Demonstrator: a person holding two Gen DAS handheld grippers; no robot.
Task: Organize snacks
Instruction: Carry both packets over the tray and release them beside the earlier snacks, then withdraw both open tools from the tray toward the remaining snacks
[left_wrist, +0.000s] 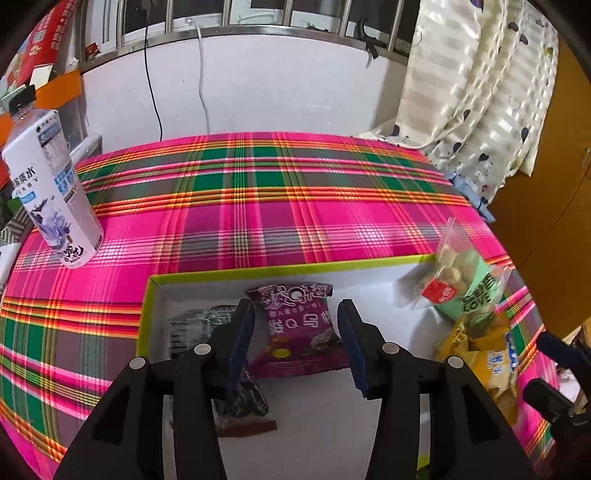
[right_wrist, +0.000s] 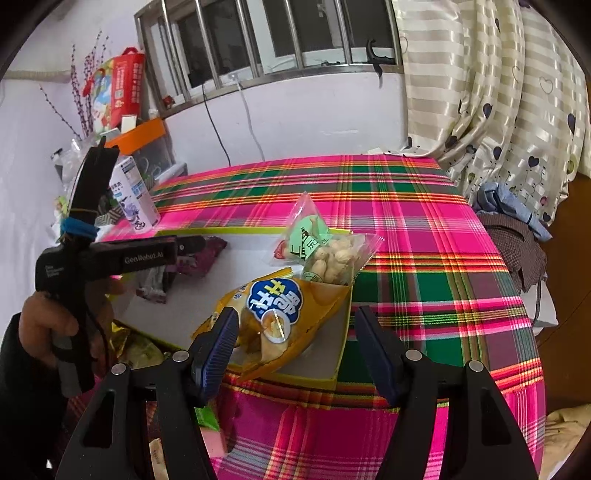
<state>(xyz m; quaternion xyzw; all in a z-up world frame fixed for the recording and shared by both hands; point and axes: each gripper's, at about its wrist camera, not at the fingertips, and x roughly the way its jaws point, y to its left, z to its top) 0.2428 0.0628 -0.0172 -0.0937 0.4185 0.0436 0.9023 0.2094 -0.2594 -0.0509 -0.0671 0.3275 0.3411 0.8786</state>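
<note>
My left claw (left_wrist: 295, 339) spread, empty — purple snack pack (left_wrist: 299, 328) between fingers, lower centre; right claw (right_wrist: 295, 350) spread beside yellow chip bag (right_wrist: 280, 317).

Pink-green plaid tablecloth (left_wrist: 295, 206), purple packet (left_wrist: 299, 328), yellow bag (right_wrist: 288, 314)

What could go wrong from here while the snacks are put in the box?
1. The clear nut bag leans over the box rim at the corner; a push could tip it onto the tablecloth.
2. The yellow chip bag also sticks out over that rim, so the open right gripper may drag it out instead of in.
3. The left gripper stands open over the purple packet with other packets close by, so it may catch two.
</note>
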